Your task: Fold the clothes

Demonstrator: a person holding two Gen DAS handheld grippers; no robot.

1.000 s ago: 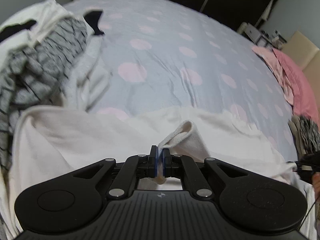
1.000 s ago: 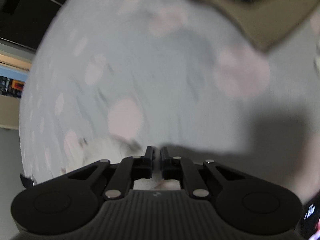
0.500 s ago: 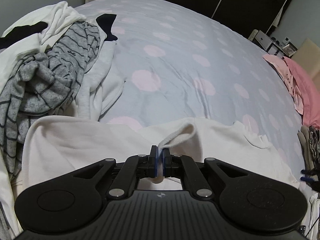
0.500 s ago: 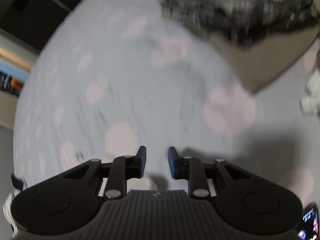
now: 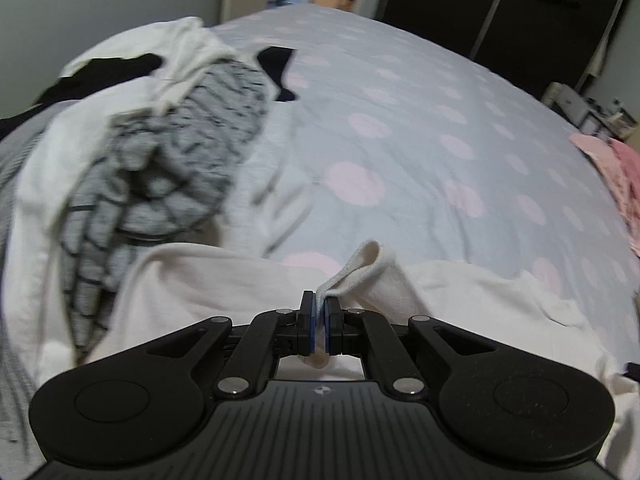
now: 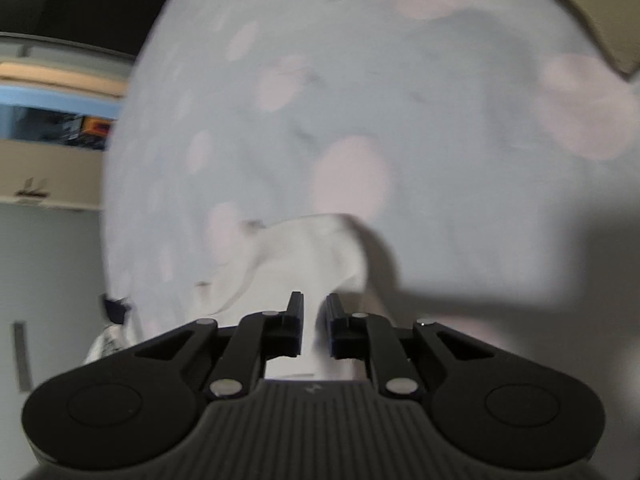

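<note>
A cream-white garment (image 5: 224, 280) lies spread across the near part of a grey bed cover with pink dots (image 5: 420, 152). My left gripper (image 5: 320, 304) is shut on a ribbed cuff or hem (image 5: 364, 264) of this garment, which stands up in a fold just past the fingertips. In the right wrist view my right gripper (image 6: 314, 312) is open by a small gap, with white cloth (image 6: 304, 256) lying between and beyond its fingers over the same bed cover (image 6: 400, 100). The view is blurred.
A heap of clothes, with a grey striped knit (image 5: 168, 168), white pieces and a black piece (image 5: 280, 72), lies at the left. Pink garments (image 5: 616, 176) lie at the right edge. A tan and dark patterned item (image 6: 592, 12) sits at the upper right of the right wrist view.
My left gripper has kept its hold and moved back and left, tilting up. My right gripper opened after one second ago and now has white cloth between its fingers.
</note>
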